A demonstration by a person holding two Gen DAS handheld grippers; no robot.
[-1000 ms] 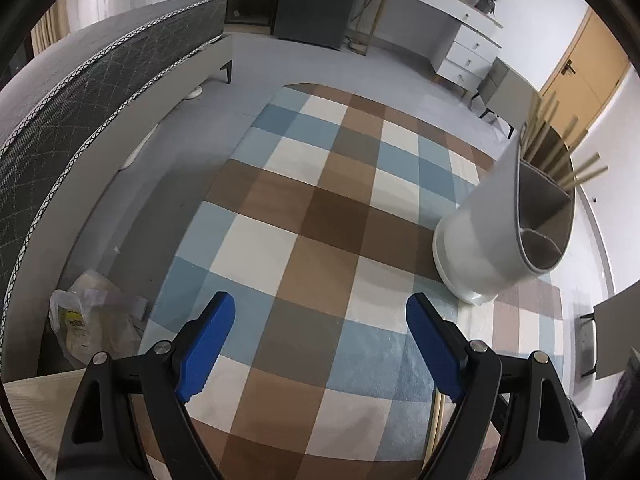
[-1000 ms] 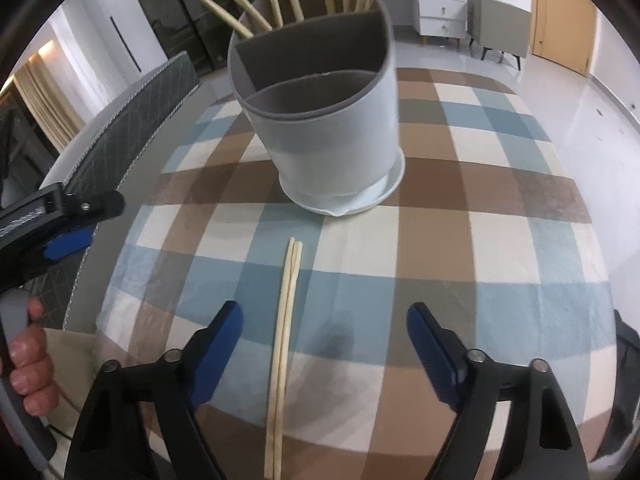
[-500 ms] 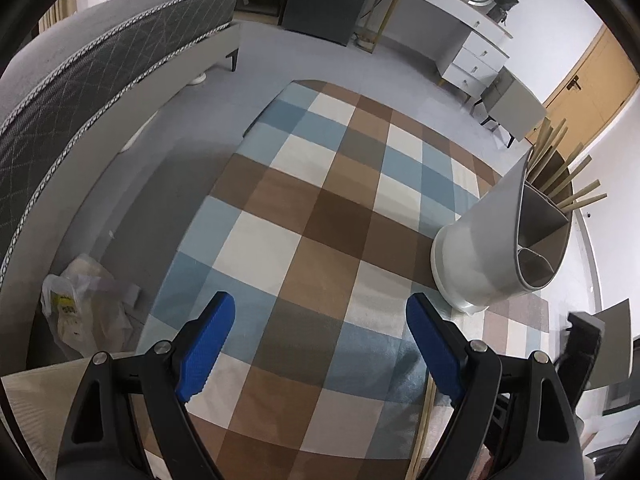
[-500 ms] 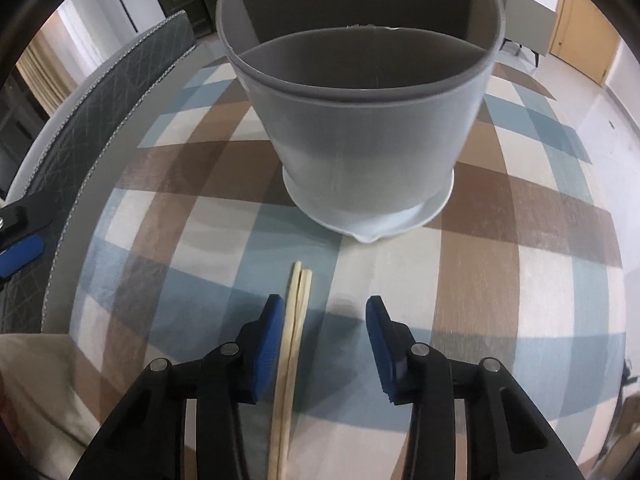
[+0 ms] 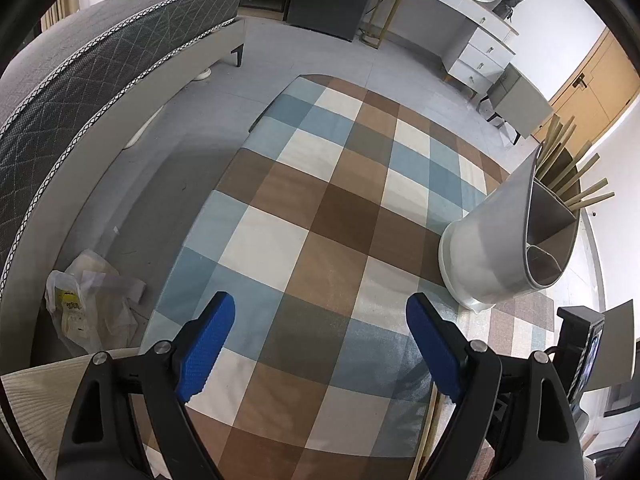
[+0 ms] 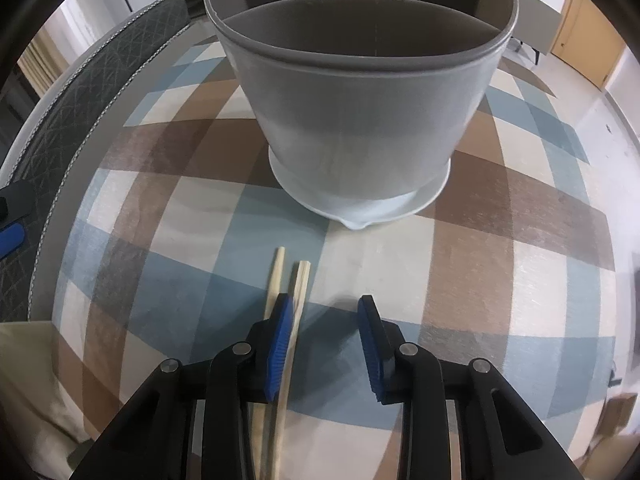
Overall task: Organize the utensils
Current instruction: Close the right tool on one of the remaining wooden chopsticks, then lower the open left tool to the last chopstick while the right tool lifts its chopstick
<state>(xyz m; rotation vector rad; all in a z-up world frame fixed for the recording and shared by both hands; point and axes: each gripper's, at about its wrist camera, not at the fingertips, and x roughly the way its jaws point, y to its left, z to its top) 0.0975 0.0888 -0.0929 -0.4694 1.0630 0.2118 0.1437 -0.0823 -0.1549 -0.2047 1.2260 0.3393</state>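
Observation:
A grey divided utensil holder (image 6: 360, 120) stands on the checked tablecloth (image 6: 500, 280); it also shows in the left wrist view (image 5: 504, 256) with several wooden chopsticks (image 5: 576, 184) standing in its far compartment. Two loose chopsticks (image 6: 298, 292) lie side by side on the cloth in front of it. My right gripper (image 6: 324, 344) is low over them, half open. Its left finger (image 6: 280, 336) sits between the two sticks, one stick inside the jaws. My left gripper (image 5: 320, 348) is wide open and empty above the cloth.
A grey quilted bed (image 5: 80, 92) runs along the left of the table. A plastic bag (image 5: 84, 312) lies on the floor by it. A white dresser (image 5: 472, 36) and a wooden door (image 5: 592, 92) stand far behind.
My right gripper has moved down and forward toward the holder and narrowed its jaws around the loose chopsticks. The left gripper has drifted slightly and stays open.

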